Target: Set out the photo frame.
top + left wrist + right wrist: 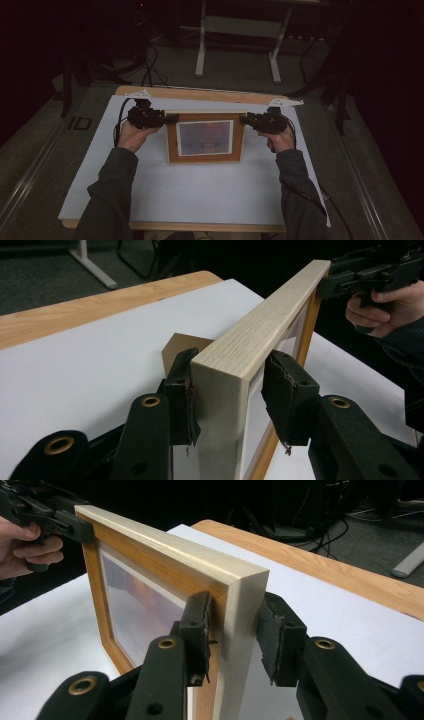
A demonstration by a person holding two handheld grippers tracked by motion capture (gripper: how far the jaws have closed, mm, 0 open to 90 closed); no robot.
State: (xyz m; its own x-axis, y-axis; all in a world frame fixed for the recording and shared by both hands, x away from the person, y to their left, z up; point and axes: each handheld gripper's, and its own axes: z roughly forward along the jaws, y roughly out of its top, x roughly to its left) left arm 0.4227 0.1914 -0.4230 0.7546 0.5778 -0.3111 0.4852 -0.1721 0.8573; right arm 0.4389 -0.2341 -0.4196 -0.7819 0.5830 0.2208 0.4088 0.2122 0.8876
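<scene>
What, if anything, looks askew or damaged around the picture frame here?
The picture frame stands upright and looks intact. One oddity: in the left gripper view, the left gripper has one pad against the frame, while the other pad stands slightly off it. The pads' edges look frayed. The right gripper straddles the opposite corner.

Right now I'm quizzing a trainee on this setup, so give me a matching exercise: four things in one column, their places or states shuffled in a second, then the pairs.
1. picture frame
2. left claw
3. right claw
4. white sheet

A. at the frame's top right corner
B. standing on edge, mid-table
C. lying flat on the tabletop
D. at the frame's top left corner

Pairs: 1-B, 2-D, 3-A, 4-C
</scene>
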